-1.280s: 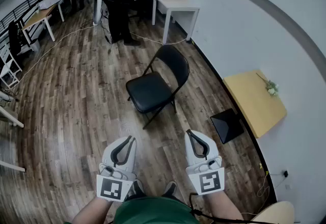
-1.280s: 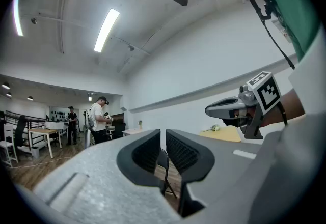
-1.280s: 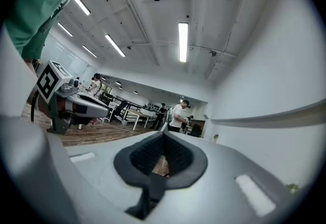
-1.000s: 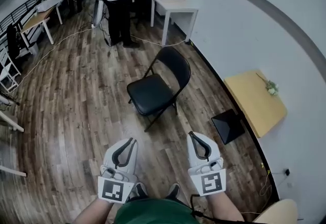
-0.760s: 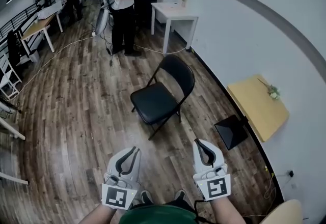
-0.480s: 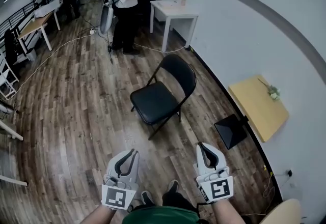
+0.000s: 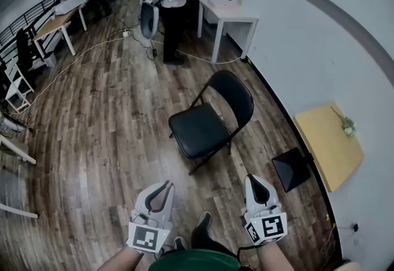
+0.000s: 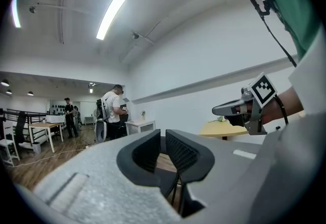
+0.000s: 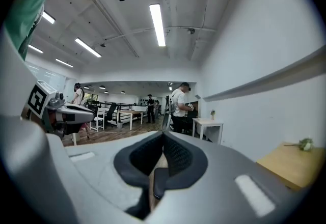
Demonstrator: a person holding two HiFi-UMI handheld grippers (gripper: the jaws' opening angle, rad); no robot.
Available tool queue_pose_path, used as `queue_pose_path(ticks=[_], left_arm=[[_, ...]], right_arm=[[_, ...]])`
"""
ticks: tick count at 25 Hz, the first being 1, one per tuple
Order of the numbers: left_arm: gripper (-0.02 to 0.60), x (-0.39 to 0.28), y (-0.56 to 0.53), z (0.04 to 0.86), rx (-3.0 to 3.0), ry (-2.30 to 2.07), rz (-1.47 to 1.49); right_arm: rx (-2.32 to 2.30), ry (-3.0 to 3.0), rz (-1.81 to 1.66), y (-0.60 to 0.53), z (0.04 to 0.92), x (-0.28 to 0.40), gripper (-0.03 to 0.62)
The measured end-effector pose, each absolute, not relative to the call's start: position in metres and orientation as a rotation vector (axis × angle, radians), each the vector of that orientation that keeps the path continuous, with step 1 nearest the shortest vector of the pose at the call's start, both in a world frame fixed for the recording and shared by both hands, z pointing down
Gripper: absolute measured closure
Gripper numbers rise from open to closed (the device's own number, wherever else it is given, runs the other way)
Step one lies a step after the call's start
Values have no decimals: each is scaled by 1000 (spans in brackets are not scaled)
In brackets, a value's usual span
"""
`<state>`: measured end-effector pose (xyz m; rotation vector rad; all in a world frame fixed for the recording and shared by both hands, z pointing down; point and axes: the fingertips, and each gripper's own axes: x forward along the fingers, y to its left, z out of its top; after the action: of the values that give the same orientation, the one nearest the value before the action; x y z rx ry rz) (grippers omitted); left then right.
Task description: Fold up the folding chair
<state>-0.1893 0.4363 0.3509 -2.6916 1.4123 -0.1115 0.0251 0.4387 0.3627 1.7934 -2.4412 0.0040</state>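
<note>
2 hand-held grippers [image 7: 161,188] [image 7: 253,181], folding chair [image 7: 198,131] well ahead

We have bare floor [image 7: 117,140] open up to the chair [image 7: 202,131]; right of it a black box [image 7: 290,169] and yellow worktop [image 7: 326,146] crowd the wall [image 7: 320,48].

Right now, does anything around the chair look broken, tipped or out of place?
Nothing stands out. The chair stands open and upright on the floor, not yet folded. Only a cable trails loose across the floor farther back.
</note>
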Motion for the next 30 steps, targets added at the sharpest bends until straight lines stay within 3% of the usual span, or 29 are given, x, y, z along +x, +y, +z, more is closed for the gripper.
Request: queue_pose_path(ticks=[13, 30], left_arm=[[543, -143, 341, 354, -2641, 1550, -190], [543, -153, 233, 395, -2720, 1612, -214]], right_arm=[[1697, -2536, 162, 316, 389, 77, 591], [1755, -2453, 221, 233, 406, 115, 591]])
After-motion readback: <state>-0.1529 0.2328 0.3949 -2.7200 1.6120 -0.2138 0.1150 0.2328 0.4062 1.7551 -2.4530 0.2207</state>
